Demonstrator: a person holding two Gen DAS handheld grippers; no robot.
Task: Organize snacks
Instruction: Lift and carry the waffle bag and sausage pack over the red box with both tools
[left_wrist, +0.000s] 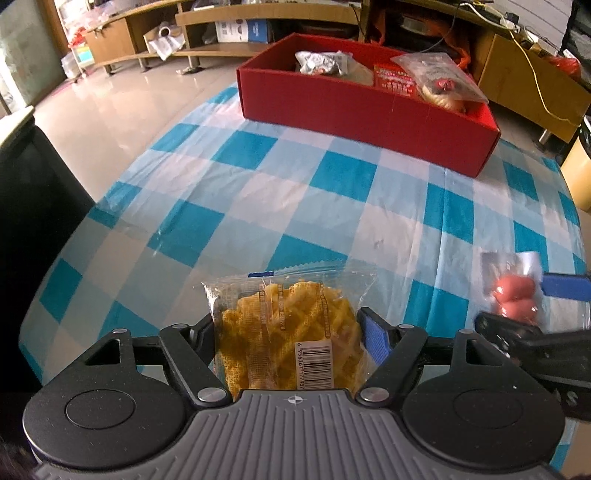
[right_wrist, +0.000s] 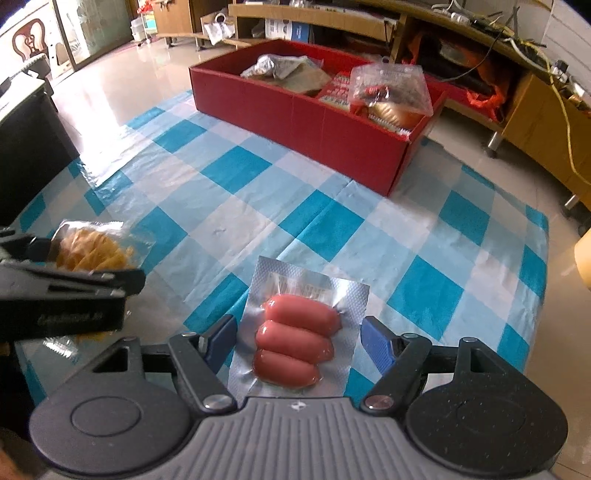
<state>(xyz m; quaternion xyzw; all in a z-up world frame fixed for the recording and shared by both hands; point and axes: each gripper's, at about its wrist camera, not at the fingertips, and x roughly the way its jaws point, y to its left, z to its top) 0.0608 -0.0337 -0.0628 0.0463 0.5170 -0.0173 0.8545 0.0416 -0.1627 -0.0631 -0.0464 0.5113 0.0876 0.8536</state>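
Left tool (left_wrist: 291, 325) clenched on waffle pack (left_wrist: 288, 332); right tool (right_wrist: 295, 332) clenched on sausage pack (right_wrist: 295, 339). Both packs between fingers, above table (left_wrist: 258, 177). Box (left_wrist: 369, 118) far ahead, already crowded. Risks: slick film slipping from pads; tools side by side may collide; pack catching box wall.

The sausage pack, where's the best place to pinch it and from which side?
Pinch the sausage pack across its flat foil side margins, coming from its near short end, as the right gripper does now. The three sausages bulge in the middle, while the thin edges give the pads flat purchase.
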